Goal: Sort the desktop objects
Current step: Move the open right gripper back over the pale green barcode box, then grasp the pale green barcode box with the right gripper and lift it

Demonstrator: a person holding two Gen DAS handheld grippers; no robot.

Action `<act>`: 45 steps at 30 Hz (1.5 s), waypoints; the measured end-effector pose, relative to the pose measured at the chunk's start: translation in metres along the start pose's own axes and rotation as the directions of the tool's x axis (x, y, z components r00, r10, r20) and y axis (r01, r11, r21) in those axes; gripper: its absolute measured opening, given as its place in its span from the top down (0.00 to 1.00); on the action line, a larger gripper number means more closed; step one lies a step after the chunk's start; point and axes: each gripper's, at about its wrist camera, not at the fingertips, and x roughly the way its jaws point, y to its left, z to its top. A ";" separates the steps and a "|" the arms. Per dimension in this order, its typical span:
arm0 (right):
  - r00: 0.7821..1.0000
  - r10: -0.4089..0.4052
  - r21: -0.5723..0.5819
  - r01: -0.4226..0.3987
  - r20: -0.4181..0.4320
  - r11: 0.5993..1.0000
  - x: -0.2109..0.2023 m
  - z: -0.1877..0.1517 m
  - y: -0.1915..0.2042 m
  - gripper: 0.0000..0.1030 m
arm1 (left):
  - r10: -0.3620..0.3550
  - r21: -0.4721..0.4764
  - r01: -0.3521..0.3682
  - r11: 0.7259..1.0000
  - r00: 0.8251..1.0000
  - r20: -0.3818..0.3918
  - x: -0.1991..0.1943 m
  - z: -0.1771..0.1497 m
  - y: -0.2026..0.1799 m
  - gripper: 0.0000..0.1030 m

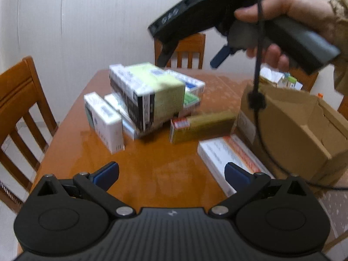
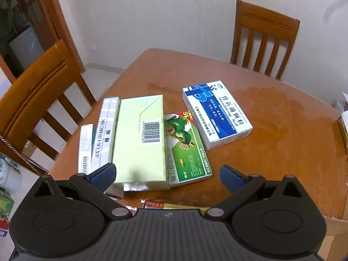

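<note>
Medicine boxes crowd a glossy orange-brown table (image 2: 271, 117), where a tall pale-green box (image 2: 139, 139) serves as the centre of the pile. Both claws hang above the table with their blue pads spread wide and nothing between them.

From the left wrist camera, the left claw (image 1: 171, 174) hovers over bare wood on the near side of the pale-green box (image 1: 161, 91). White boxes (image 1: 104, 119) lean against that box on its left side, and a gold box with a red end (image 1: 200, 126) lies flat just to its right. Further right of the gold box sits an open cardboard carton (image 1: 300, 130), with a white box with orange print (image 1: 230, 154) lying flat against its near wall. A hand (image 1: 289, 21) in a knitted sleeve holds the right claw (image 1: 191, 58) in the air above the pile, a black cable dangling from it.

From the right wrist camera, the right claw (image 2: 167, 176) hangs directly over the near end of the pale-green box. A green box with a cartoon figure (image 2: 187, 148) touches that box's right side, and a blue-and-white box (image 2: 217, 115) lies just beyond the green one. Grey-white boxes (image 2: 104, 130) stand against the pale-green box's left side. Two wooden chairs (image 2: 263, 41) stand at the table's edges.
</note>
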 end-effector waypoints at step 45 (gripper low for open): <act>0.999 0.049 0.018 -0.049 -0.011 0.999 0.031 0.024 -0.020 0.00 | 0.107 -0.035 -0.105 0.994 0.992 0.067 0.071 0.048 0.038 0.62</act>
